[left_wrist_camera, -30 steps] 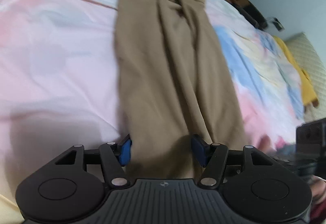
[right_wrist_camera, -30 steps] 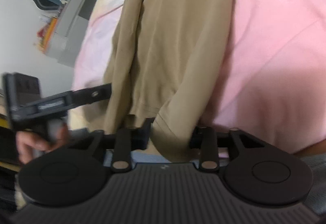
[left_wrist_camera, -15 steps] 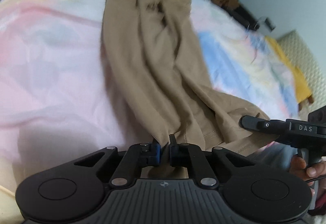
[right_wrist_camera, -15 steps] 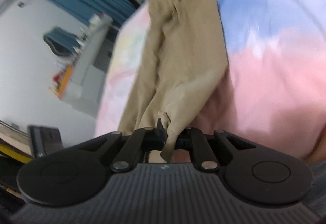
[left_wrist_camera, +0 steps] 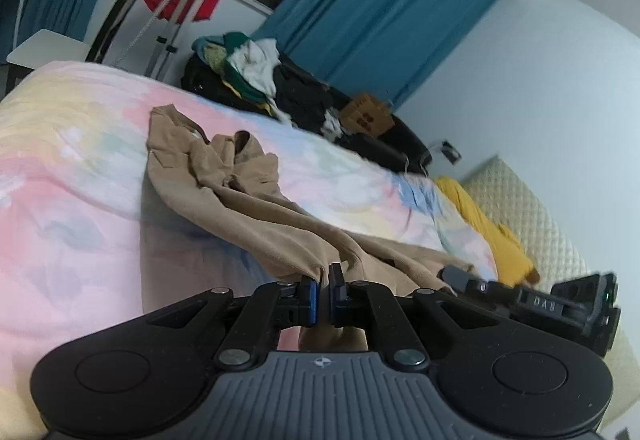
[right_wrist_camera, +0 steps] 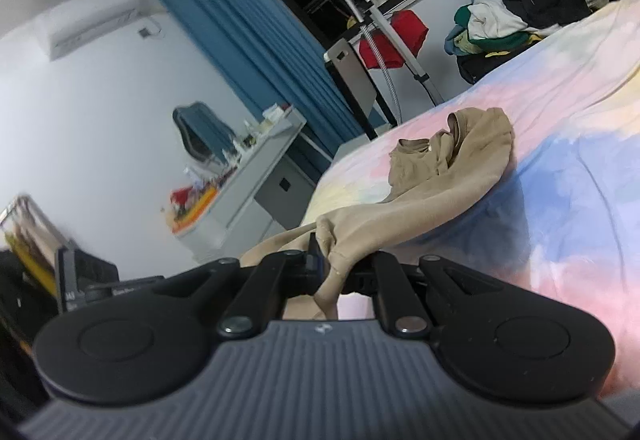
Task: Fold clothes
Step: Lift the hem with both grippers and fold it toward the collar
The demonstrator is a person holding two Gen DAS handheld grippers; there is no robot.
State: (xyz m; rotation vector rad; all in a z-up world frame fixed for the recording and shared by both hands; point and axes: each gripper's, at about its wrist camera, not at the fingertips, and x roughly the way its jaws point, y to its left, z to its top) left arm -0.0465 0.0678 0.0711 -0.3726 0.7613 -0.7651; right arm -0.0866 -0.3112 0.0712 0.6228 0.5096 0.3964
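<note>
Where the trousers lay flat along the bed a second ago, their hem end now hangs raised, waist still resting on the sheet. Both the left gripper and right gripper have clamped onto hem cloth, so folding over toward the waist looks underway.

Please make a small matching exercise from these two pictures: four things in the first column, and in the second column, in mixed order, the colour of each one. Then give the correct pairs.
Things:
1. trousers held by both grippers
2. curtain behind the bed
3. garment hanging on the rack
4. cloth at the far end of the bed, beside the quilted headboard

Colours:
A. red
B. yellow
C. tan
D. blue

Pairs: 1-C, 2-D, 3-A, 4-B

The left gripper and the right gripper are each shut on the trousers.
</note>
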